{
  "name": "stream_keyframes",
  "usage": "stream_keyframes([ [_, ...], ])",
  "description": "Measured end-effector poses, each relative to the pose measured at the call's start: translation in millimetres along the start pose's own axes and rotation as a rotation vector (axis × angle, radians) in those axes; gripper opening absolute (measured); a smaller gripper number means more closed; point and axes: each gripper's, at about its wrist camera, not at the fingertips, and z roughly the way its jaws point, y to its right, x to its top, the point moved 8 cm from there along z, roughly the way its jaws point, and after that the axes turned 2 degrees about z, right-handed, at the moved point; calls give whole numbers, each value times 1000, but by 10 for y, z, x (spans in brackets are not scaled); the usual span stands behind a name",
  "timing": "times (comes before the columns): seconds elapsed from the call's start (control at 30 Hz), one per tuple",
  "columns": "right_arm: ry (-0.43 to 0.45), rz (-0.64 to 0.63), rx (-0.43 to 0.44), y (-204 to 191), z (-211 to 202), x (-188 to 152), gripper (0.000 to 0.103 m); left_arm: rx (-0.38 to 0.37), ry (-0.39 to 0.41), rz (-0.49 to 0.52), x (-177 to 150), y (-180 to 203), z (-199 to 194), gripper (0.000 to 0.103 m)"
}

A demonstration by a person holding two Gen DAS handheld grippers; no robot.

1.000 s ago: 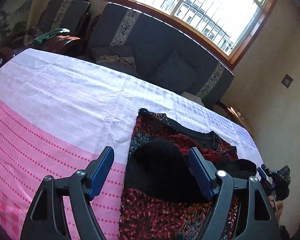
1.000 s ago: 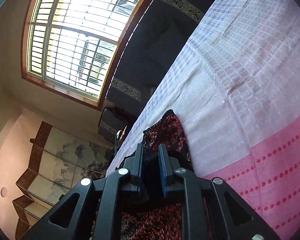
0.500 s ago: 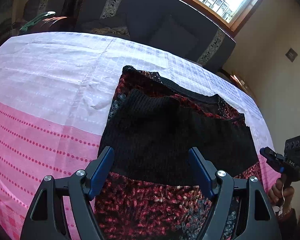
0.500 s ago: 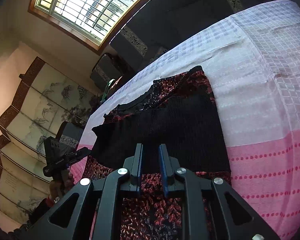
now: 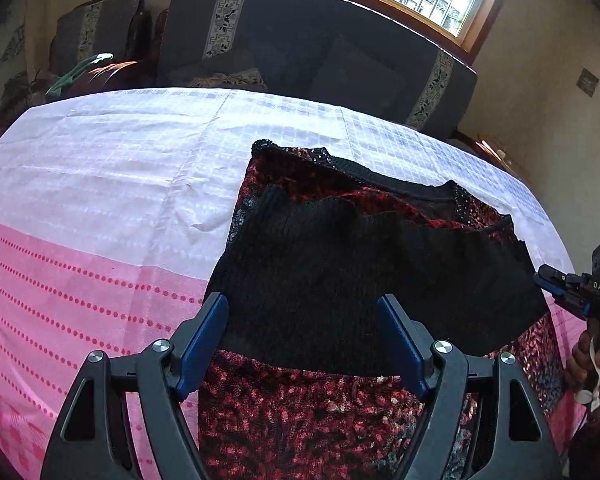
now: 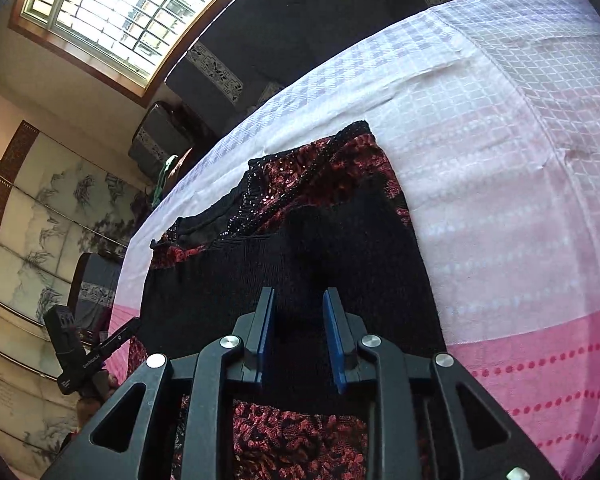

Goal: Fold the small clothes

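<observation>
A sitting room with a dark sofa (image 5: 308, 52) under a barred window (image 6: 112, 20) lies behind a table spread with a cloth (image 5: 100, 184), white checked at the far side and pink with red dotted lines at the near side. A painted folding screen (image 6: 32, 216) stands at the left of the right wrist view.

There are two grippers and one garment. The left gripper (image 5: 302, 340) hangs over the near part of the garment with its blue-padded fingers (image 5: 204, 340) spread wide and nothing between them; whether they touch the fabric cannot be told. The right gripper (image 6: 299, 336) has its fingers a narrow gap apart, set over the black fold, with no cloth visibly pinched between them. Each gripper also shows at the edge of the other's view, held in a hand (image 5: 588, 360).

The garment is one knitted top (image 5: 300, 420), mottled red and black, lying flat on the cloth across the line where white meets pink. Its neckline edge (image 5: 352, 166) carries a dark, glittering trim and points toward the sofa. A plain black ribbed panel (image 5: 360, 280) is laid across its middle as a broad band, leaving red-speckled knit showing above and below it.
</observation>
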Motion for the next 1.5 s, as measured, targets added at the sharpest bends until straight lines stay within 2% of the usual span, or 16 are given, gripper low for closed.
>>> stream_keyframes([
  [0.1,56,-34,38,-85,-334,-115,26,-26,73,-41,13,-29,-291,77],
  [0.17,73,-78,83,-175,-549,-294,26,-1,91,-39,-39,-73,-437,77],
  [0.27,11,-166,140,-302,-669,-686,27,13,76,-32,-216,-141,-565,77],
  [0.37,-46,-283,46,-290,-631,-1039,26,42,50,-13,-454,-202,-589,77],
  [0.53,-117,-389,-88,-144,-636,-1411,26,112,6,-14,-732,-338,-498,77],
  [0.7,-159,-497,-205,67,-831,-1598,17,167,31,2,-817,-440,-538,77],
  [0.8,-173,-487,-248,155,-941,-1547,16,196,41,5,-859,-483,-607,77],
  [0.93,-84,-373,-178,231,-1197,-1384,24,100,75,-72,-908,-477,-818,77],
  [1.0,-41,-281,-107,324,-1318,-1303,24,50,77,-109,-969,-458,-915,77],
  [1.07,-27,-206,-78,423,-1364,-1254,24,0,89,-146,-1047,-427,-1002,77],
  [1.2,-32,-189,-117,517,-1305,-1256,24,-72,144,-206,-1203,-349,-1155,77],
  [1.3,-42,-186,-129,516,-1221,-1284,24,-105,163,-213,-1309,-270,-1181,77],
  [1.4,-60,-178,-108,489,-1104,-1350,25,-89,147,-192,-1395,-218,-1100,77],
  [1.43,-44,-191,-117,479,-1091,-1357,24,-94,136,-190,-1420,-196,-1066,77],
  [1.5,-44,-209,-143,479,-1070,-1382,13,-111,142,-197,-1439,-170,-1058,77],
])
